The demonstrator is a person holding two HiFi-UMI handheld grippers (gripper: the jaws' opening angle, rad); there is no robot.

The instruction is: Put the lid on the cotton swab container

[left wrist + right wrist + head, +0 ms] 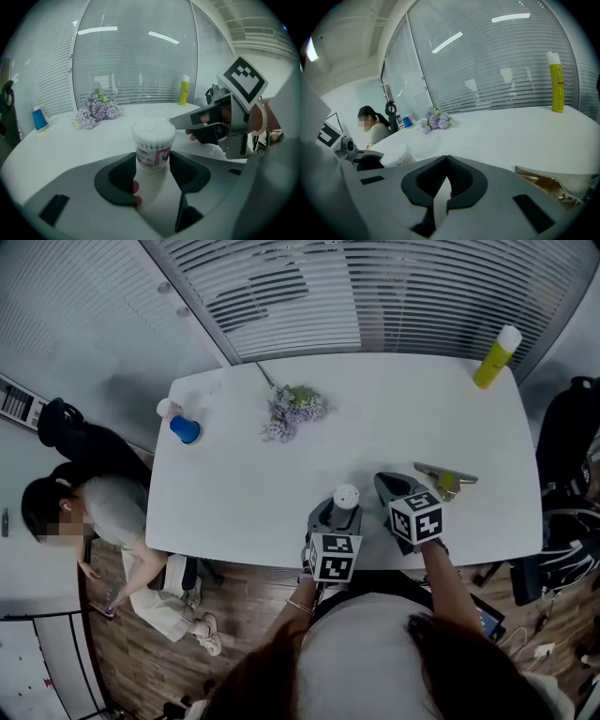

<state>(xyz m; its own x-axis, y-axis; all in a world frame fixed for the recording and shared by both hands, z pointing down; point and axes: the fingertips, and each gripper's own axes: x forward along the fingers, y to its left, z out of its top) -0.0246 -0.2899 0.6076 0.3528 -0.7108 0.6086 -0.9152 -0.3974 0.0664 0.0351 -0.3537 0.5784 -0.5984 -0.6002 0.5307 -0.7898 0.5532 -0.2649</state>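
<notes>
The cotton swab container (153, 143), a clear tub packed with white swabs and open at the top, stands near the table's front edge (346, 496). My left gripper (152, 163) is shut on it, one pad against each side of its lower body. My right gripper (446, 159) is shut with nothing between its jaws; it hovers just right of the container (175, 122), tips pointing toward it. A faint clear round shape (423, 143), possibly the lid, lies on the table beyond the container; I cannot tell for sure.
On the white table (281, 484) are a bunch of purple flowers (293, 411), a blue cup (185, 429), a yellow bottle (496, 356) at the far right corner and a gold wrapper (446, 479) beside my right gripper. A person (84, 512) sits at the left.
</notes>
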